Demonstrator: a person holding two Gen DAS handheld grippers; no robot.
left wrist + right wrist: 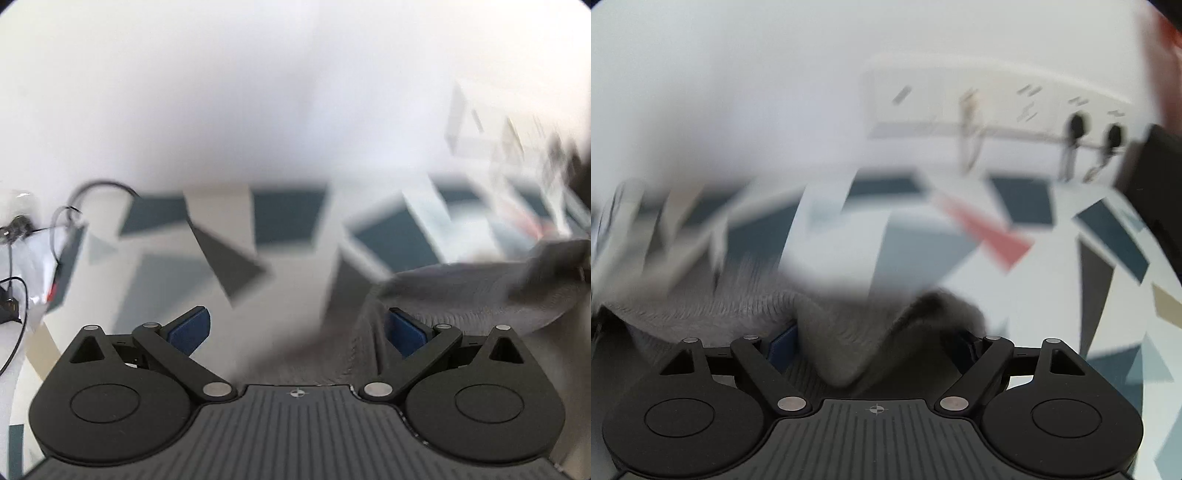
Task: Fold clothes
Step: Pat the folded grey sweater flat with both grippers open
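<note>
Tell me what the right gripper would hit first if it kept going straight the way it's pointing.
Most likely the grey knitted garment: a fold of it already lies between the wide-open fingers of the right gripper. Beyond that fold is the patterned surface, but blur makes depth hard to judge.

The left gripper (297, 332) hung with its blue-padded jaws wide apart over a floor covering (288, 218) patterned in white, dark blue and grey shapes. A grey knitted garment (461, 295) lay bunched at lower right, reaching in beside the right-hand pad (404, 332). Black cables (99, 186) curled at the left edge. The background was blurred.
</note>
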